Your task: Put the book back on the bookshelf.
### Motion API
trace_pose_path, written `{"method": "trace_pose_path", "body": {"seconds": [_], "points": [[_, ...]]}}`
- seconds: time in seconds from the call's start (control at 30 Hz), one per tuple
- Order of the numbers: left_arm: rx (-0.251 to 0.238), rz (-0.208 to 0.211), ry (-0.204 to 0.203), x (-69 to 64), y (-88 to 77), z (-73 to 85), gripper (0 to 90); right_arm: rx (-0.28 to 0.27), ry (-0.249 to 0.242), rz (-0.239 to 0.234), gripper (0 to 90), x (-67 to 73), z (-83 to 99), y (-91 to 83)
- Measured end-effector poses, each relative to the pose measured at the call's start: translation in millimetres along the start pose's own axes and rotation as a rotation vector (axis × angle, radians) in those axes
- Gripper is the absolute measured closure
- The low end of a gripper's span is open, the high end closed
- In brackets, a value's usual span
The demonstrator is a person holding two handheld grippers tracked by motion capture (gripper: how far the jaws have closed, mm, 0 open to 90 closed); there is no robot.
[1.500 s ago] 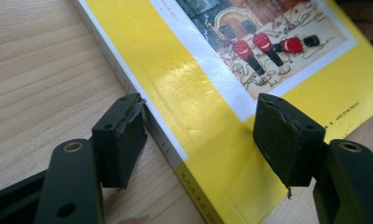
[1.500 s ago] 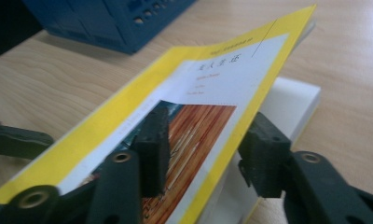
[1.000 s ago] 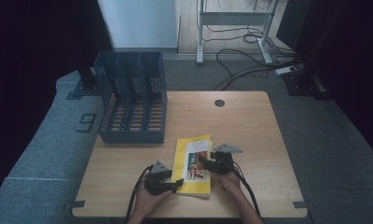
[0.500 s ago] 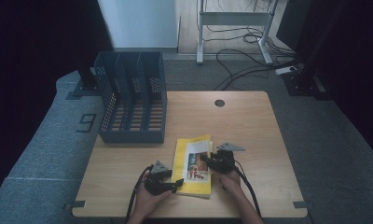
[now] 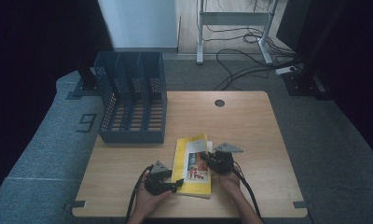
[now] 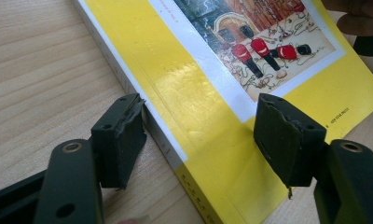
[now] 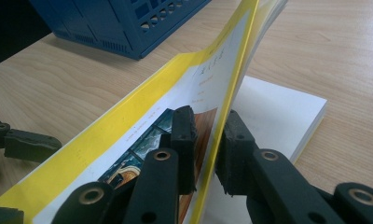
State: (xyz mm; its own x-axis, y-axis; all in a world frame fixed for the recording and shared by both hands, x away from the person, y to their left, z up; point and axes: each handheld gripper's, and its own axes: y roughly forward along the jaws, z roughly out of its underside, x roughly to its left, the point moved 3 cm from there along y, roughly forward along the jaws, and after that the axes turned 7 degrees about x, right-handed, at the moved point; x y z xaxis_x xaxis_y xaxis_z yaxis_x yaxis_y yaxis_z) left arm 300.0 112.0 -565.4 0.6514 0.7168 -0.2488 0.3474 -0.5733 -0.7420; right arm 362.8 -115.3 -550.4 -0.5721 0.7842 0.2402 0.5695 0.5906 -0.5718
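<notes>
A yellow book with a picture on its cover lies near the table's front edge. My left gripper is open at the book's near left corner. In the left gripper view, one pad rests on the wood beside the spine and the other pad hovers over the yellow cover. My right gripper is shut on the cover's edge. In the right gripper view the cover is raised, tilted off the white pages.
A blue slotted file rack stands at the table's back left, its base showing in the right gripper view. Bare wood lies to the right and behind the book. A cable hole sits at the far edge.
My right gripper has edged slightly right with the cover. The left gripper and the book have stayed put.
</notes>
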Motion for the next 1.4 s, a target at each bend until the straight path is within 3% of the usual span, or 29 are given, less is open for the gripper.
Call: {"method": "trace_pose_path", "body": {"seconds": [1.4], "points": [[-0.002, 0.003, 0.001, 0.8, 0.3, -0.1, 32.7, -0.029, -0.026, 0.004, 80.4, 4.7, -0.7, -1.5]]}}
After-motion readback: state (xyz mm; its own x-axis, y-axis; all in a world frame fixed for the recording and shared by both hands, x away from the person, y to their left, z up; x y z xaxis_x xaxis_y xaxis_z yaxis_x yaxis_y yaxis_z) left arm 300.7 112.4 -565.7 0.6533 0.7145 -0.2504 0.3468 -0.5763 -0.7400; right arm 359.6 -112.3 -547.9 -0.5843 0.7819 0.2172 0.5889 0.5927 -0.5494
